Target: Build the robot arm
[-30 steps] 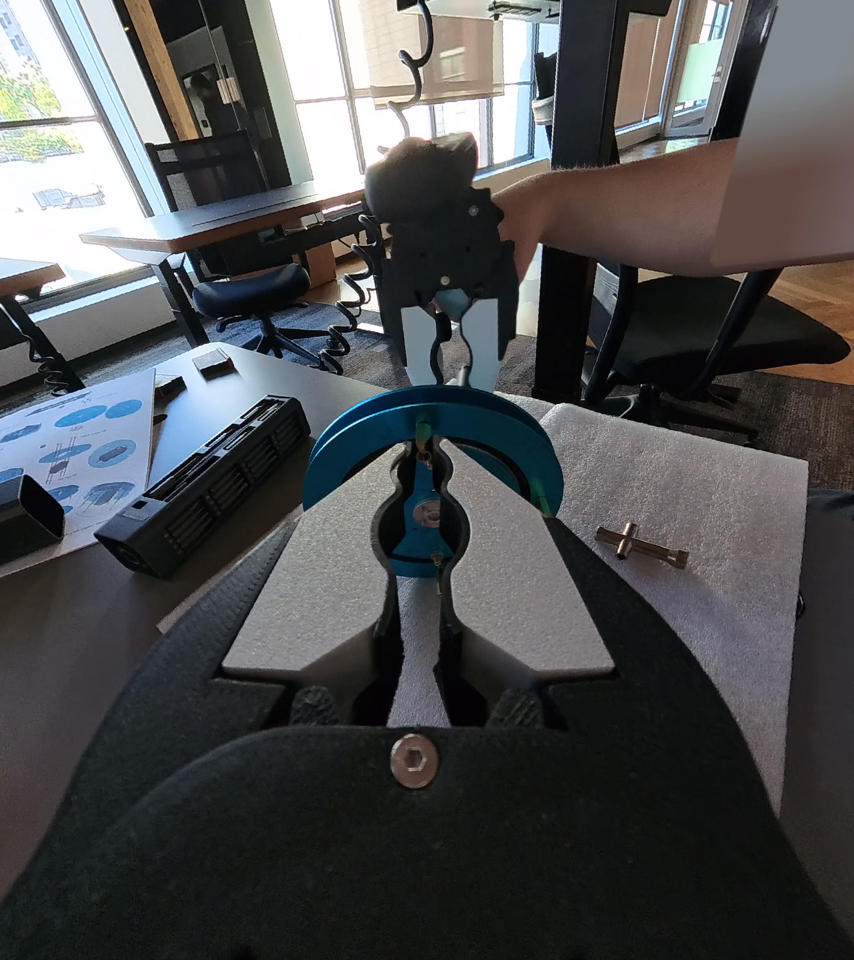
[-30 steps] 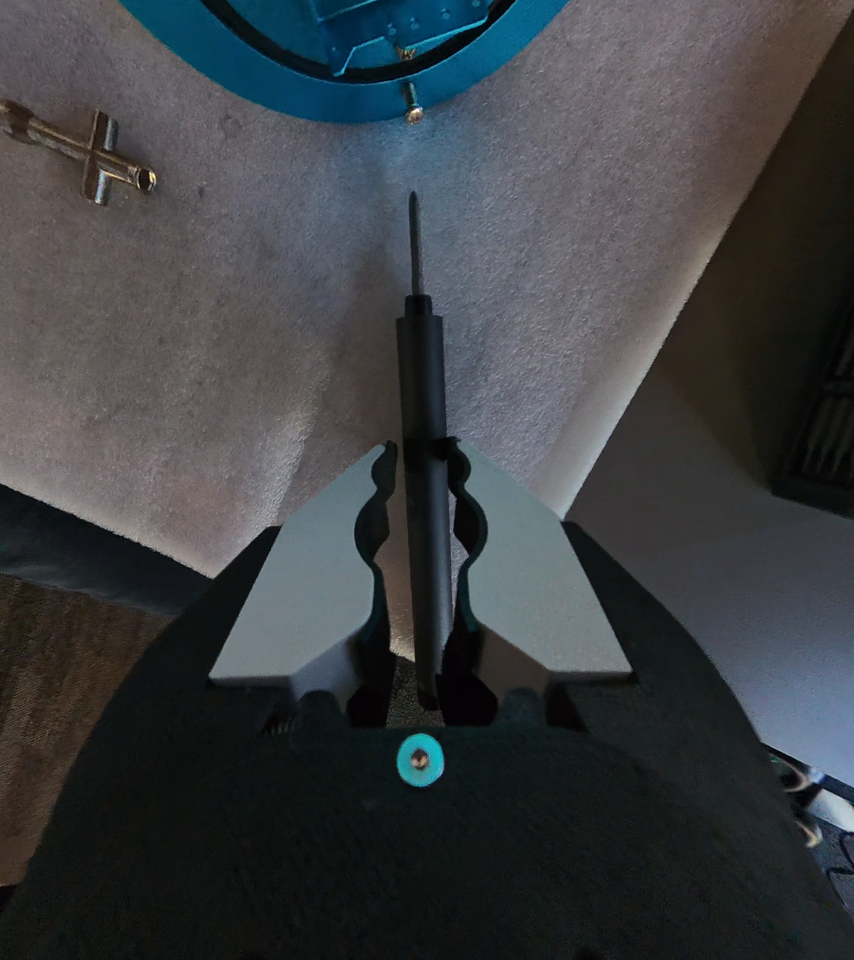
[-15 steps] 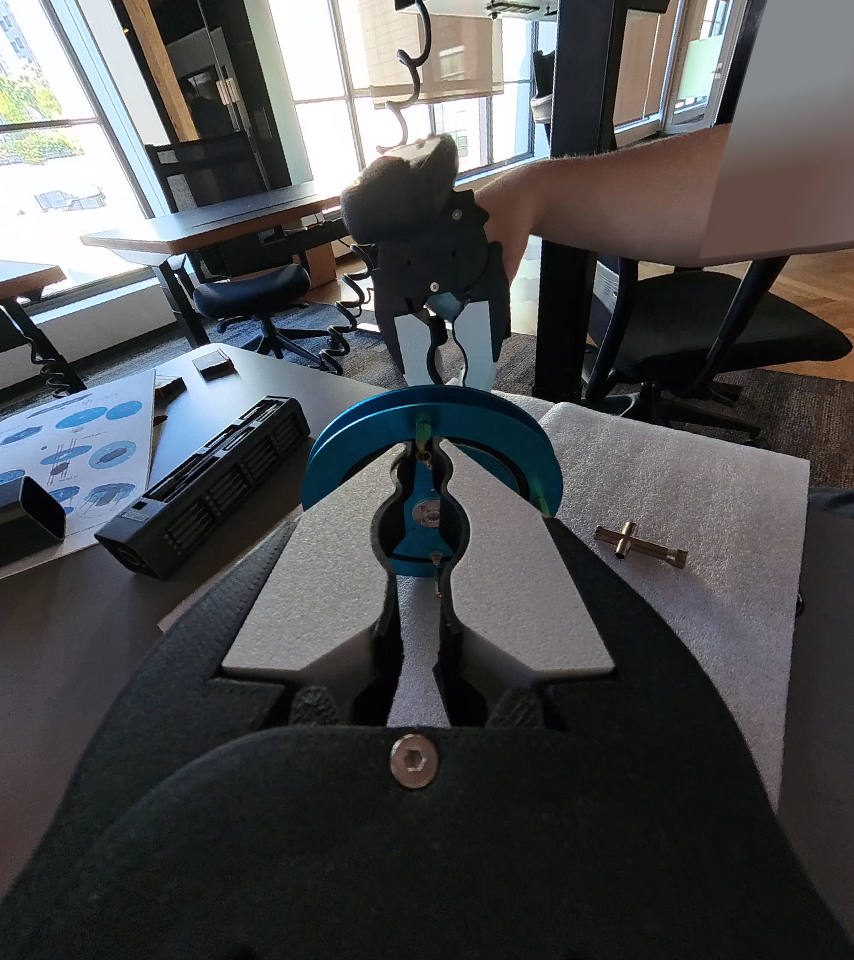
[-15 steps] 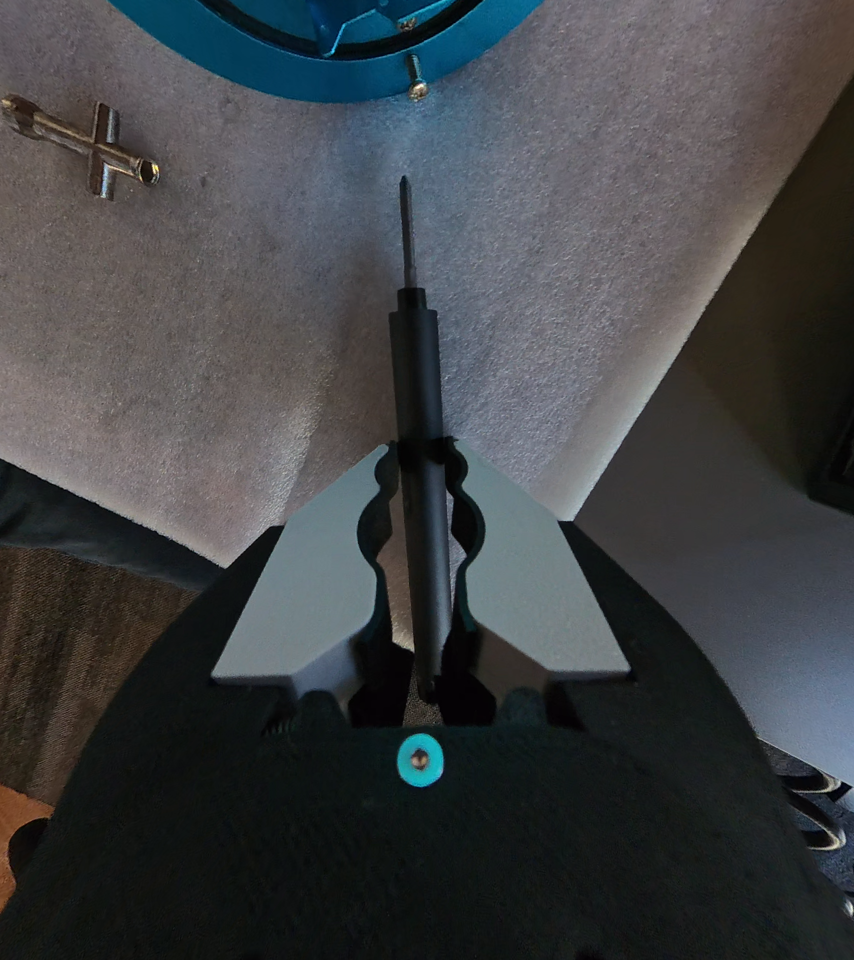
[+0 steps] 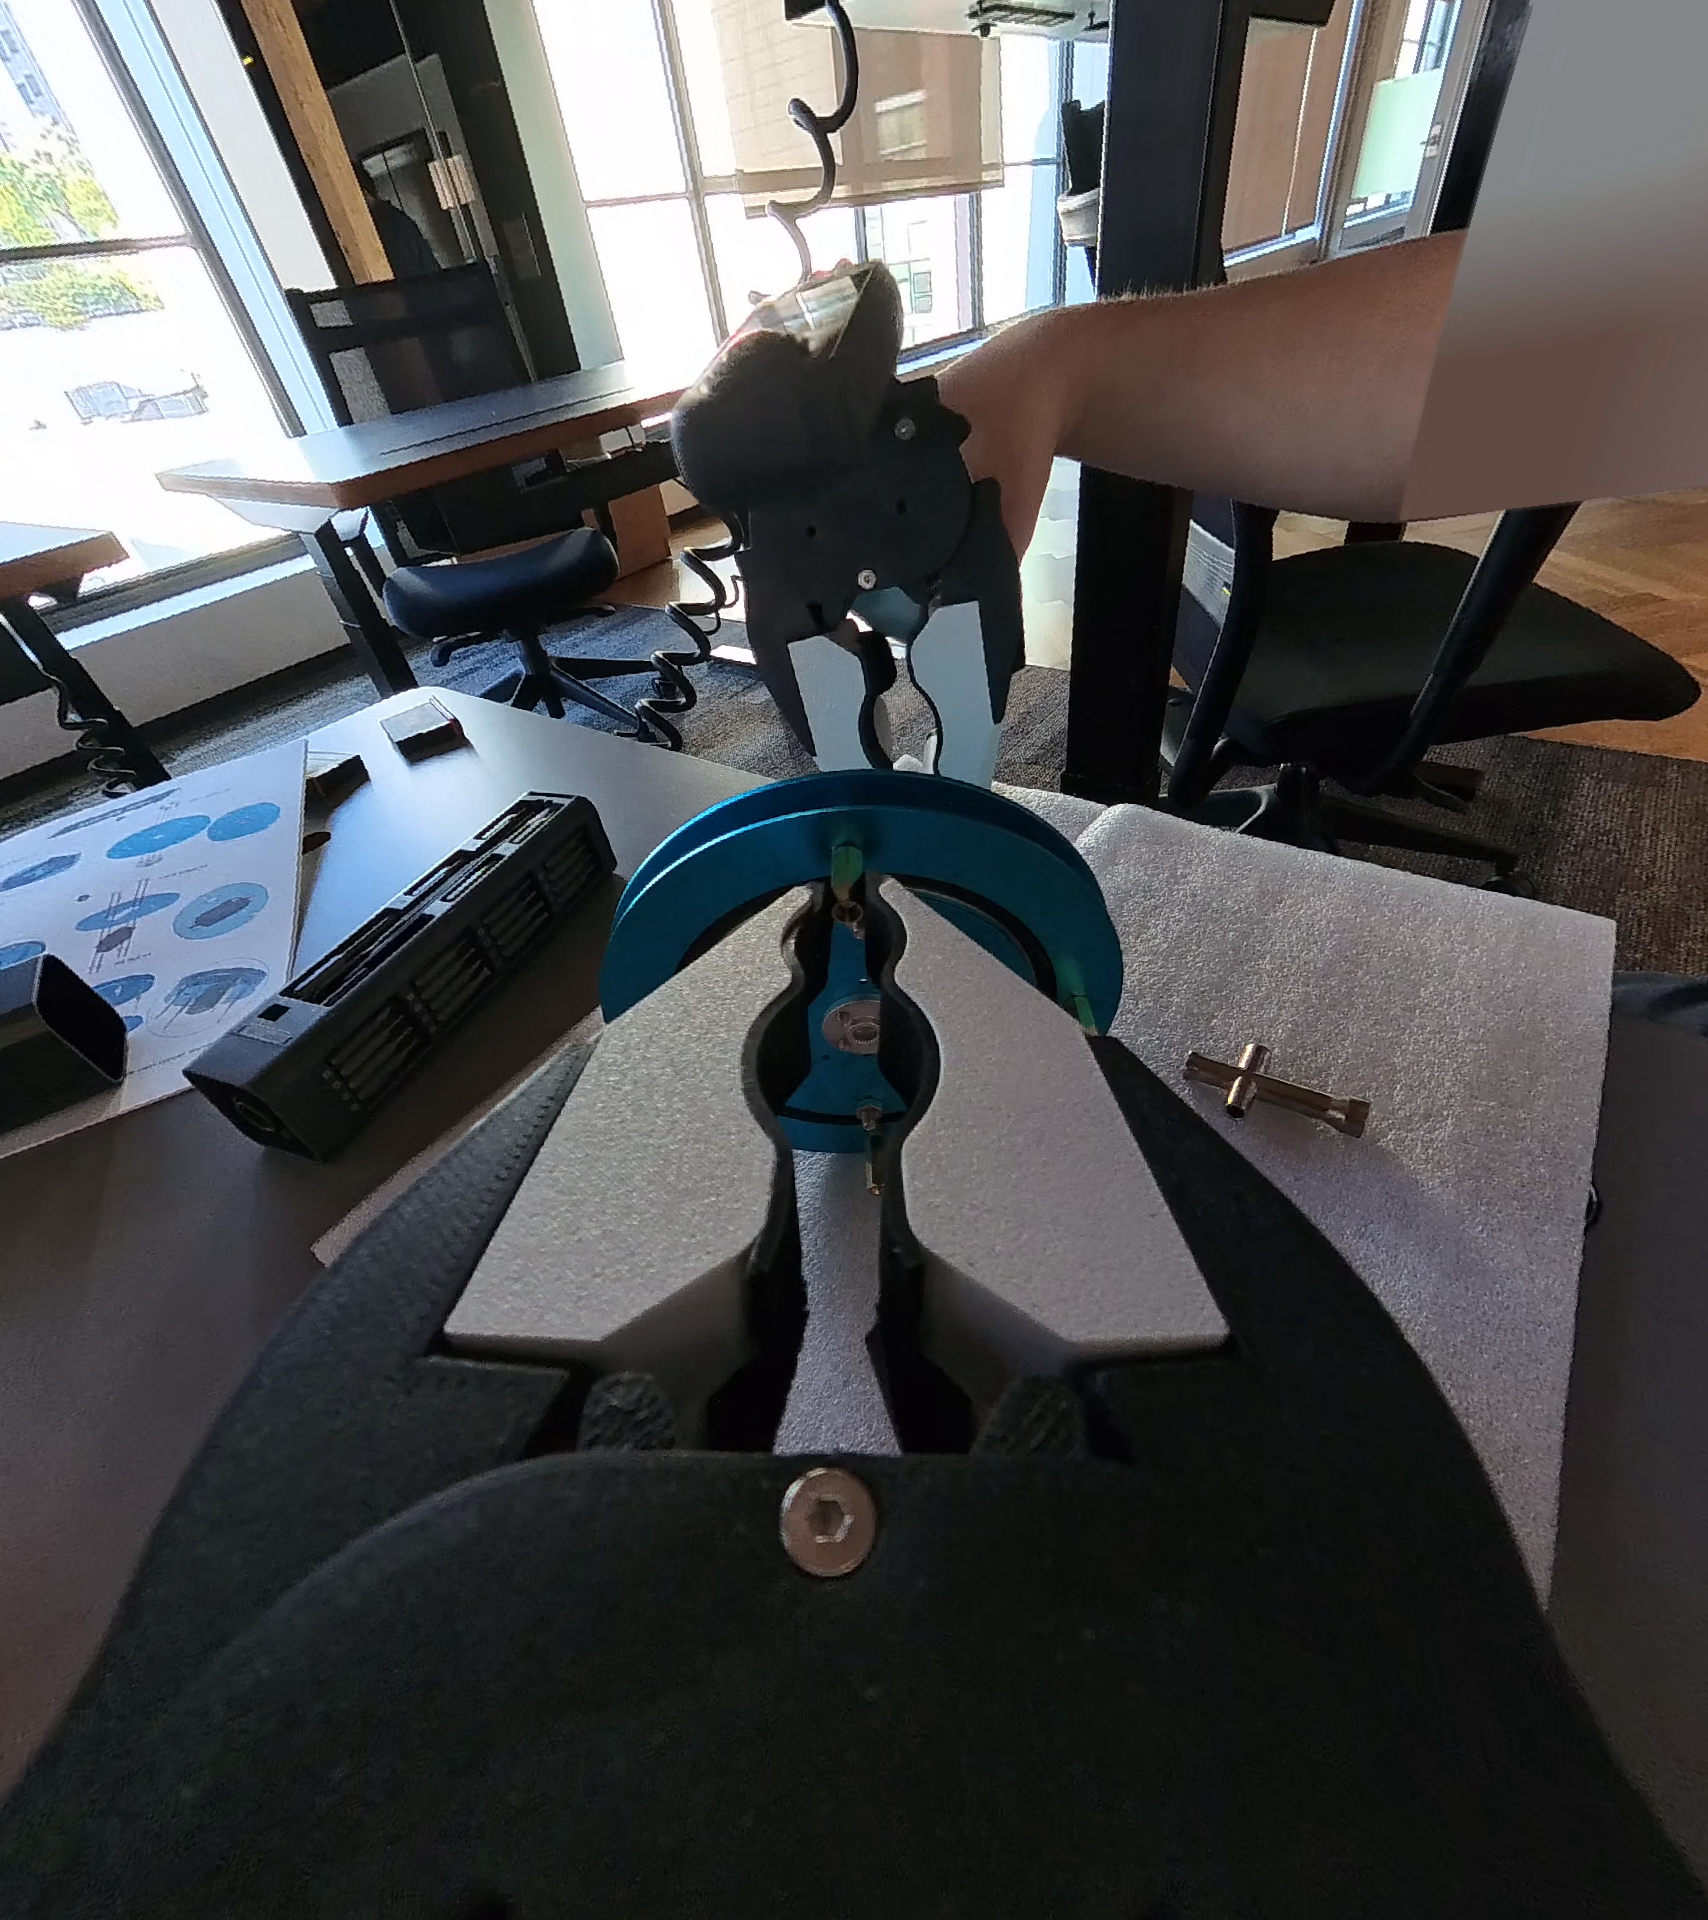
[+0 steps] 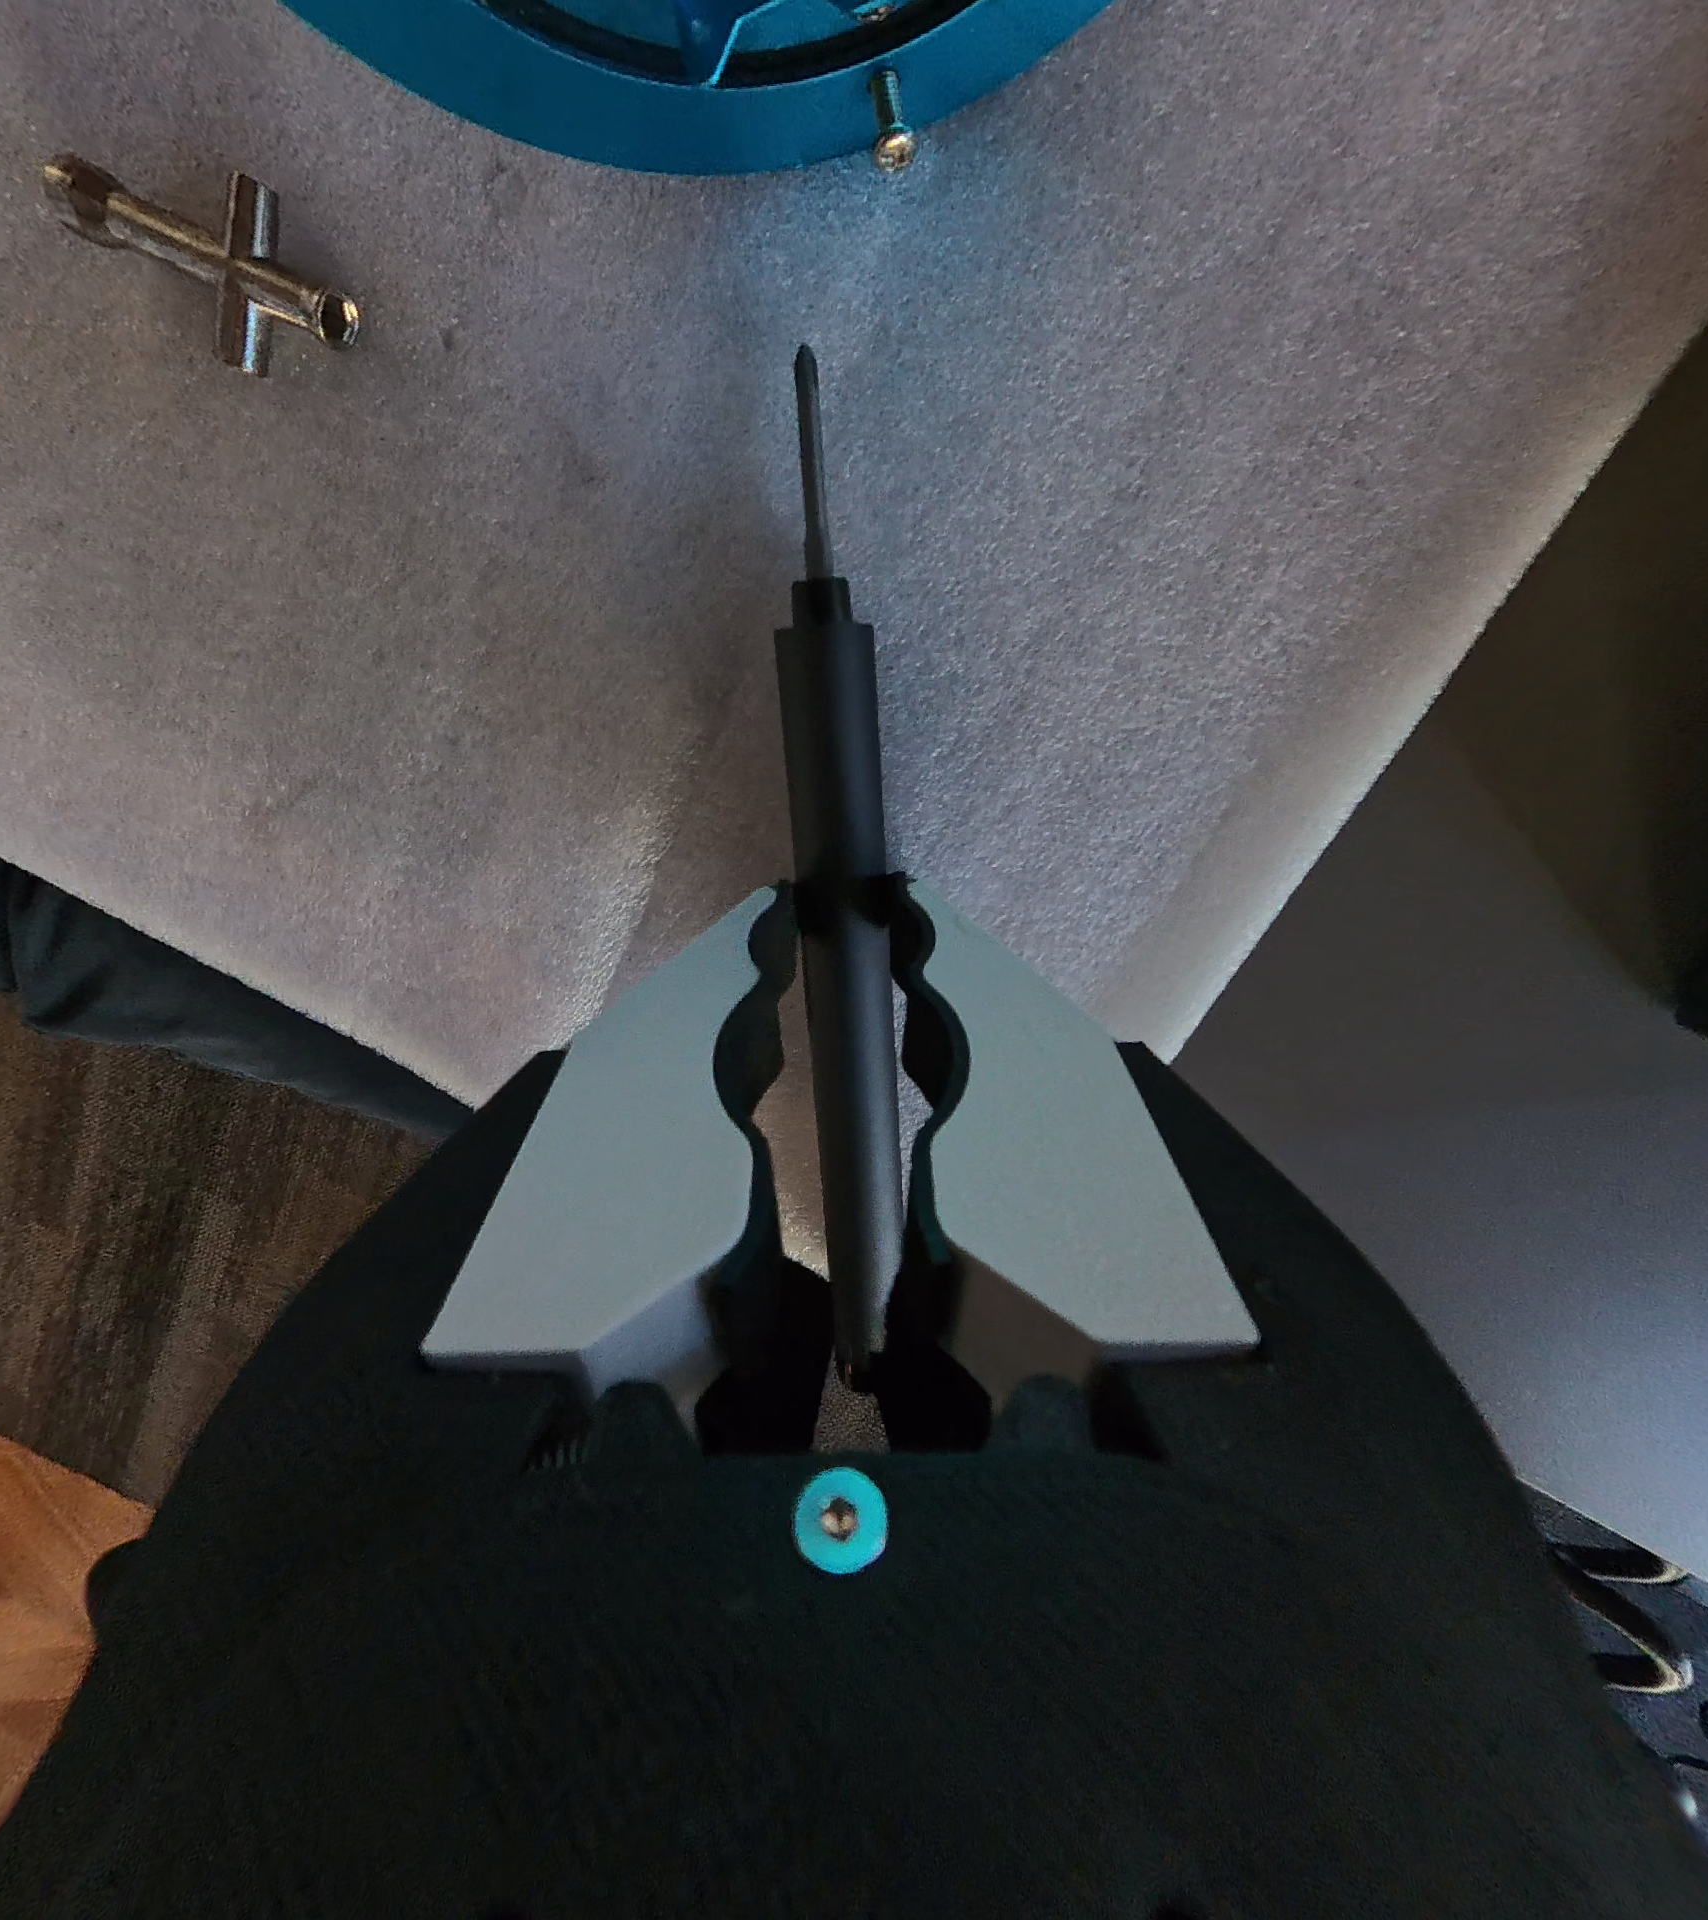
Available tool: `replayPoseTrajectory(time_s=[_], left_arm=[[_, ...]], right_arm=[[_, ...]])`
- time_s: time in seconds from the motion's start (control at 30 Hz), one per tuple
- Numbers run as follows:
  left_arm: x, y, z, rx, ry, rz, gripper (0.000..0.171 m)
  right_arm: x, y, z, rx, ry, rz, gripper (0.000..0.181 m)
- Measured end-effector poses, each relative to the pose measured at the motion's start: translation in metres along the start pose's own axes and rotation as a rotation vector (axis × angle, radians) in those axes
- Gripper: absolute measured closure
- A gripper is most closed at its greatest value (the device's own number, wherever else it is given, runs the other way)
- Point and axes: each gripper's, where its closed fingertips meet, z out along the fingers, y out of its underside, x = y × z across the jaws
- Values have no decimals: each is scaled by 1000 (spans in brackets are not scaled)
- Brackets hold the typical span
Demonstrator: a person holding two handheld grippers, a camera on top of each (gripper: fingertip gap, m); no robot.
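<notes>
Slim black screwdriver (image 6: 839, 935) clamped in right tool (image 6: 837, 896), above white foam.

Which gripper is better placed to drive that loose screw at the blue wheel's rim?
Right, probably. The right gripper already clamps the screwdriver, tip aimed near the screw. The left gripper sits against the blue wheel.

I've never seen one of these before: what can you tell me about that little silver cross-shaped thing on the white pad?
The cross-shaped tool looks like shiny silver metal: one long bar crossed by a shorter one, with hollow, socket-like ends. It lies flat on the white foam pad, off to one side of the blue disc and apart from it. Neither gripper touches it.
</notes>
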Motion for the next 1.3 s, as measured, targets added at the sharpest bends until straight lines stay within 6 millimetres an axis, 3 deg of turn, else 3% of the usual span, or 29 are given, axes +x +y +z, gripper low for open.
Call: replayPoseTrajectory(time_s=[0.43,0.67,0.87,1.1,1.3], left_arm=[[0,0,0,1,-1,1,167],[1,0,-1,-2,6,4,167],[0,1,-4,-2,2,5,168],[0,1,-3,-2,7,0,167],[0,1,-3,-2,8,-2,167]], right_arm=[[-1,1,1,22,12,-29,166],[-4,-6,-6,61,196,-114,166],[-1,-26,-22,227,335,-131,166],[2,-33,-44,398,488,-120,166],[10,-33,-56,383,653,-134,166]])
